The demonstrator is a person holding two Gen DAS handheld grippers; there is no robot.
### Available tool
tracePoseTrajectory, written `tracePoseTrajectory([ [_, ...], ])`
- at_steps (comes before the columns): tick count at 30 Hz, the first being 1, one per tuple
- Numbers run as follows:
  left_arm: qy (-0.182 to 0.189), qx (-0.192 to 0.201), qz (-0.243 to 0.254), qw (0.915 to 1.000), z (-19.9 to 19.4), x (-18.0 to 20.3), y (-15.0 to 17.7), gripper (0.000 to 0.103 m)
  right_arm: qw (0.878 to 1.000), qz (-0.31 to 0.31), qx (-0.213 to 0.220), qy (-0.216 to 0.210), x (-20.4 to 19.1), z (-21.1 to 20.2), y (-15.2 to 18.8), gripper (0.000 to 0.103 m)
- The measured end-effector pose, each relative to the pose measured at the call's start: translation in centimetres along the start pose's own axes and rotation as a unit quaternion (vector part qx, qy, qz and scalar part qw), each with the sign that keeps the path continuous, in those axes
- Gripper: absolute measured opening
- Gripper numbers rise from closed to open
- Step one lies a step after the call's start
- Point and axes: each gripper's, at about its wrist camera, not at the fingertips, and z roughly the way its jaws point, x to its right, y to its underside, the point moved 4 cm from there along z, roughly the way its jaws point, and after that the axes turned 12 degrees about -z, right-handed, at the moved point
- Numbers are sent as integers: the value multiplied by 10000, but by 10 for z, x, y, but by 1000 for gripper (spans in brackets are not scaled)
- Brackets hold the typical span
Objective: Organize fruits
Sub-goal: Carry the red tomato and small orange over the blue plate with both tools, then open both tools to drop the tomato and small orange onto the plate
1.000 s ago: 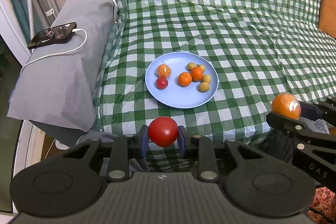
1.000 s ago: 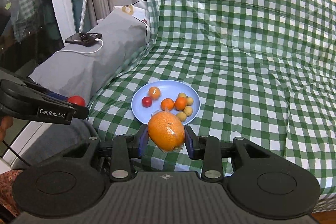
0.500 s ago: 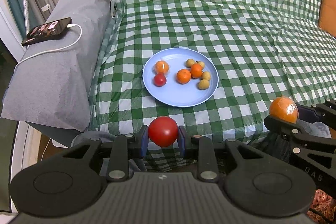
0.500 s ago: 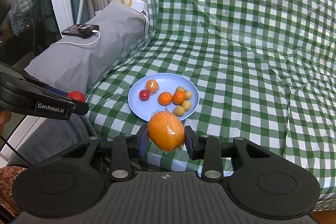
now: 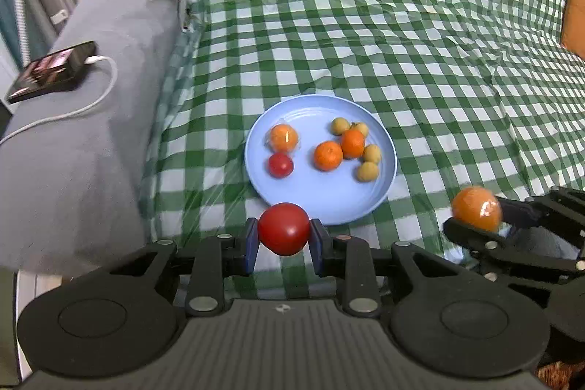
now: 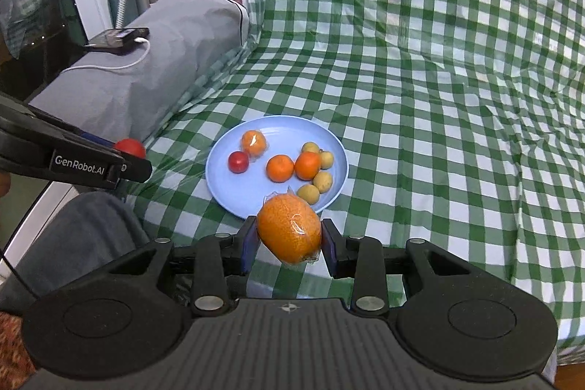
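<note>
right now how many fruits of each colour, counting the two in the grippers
red: 2, one on the blue plate and the red fruit in the left gripper
orange: 4, three on the plate and the wrapped orange in the right gripper
yellow: 4, all on the plate
total: 10

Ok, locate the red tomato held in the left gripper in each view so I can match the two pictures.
Left wrist view: the held red tomato sits bottom centre, clamped in the left gripper, just below the near rim of the blue plate.
Right wrist view: the same tomato peeks out at the left edge, behind the left gripper's branded finger, left of the plate.
Shared landmark: the blue plate, which carries a smaller red tomato of its own.
</note>
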Motion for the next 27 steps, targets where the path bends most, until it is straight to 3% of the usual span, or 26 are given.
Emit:
tracePoseTrajectory([
  [10,-9,-161,41,9999,84,8,-37,32,9997,104,-230,7,12,78,-20,38],
  [24,-34,-389,88,9992,152,8,-59,32,9989,-104,-455,-91,11,151,-38,38],
  [26,-109,-317,133,9993,156,9,-61,43,9987,-137,-481,-110,11,159,-38,39],
  [27,-176,-254,157,9994,155,10,-64,71,9986,-156,-500,-113,11,163,-38,39],
])
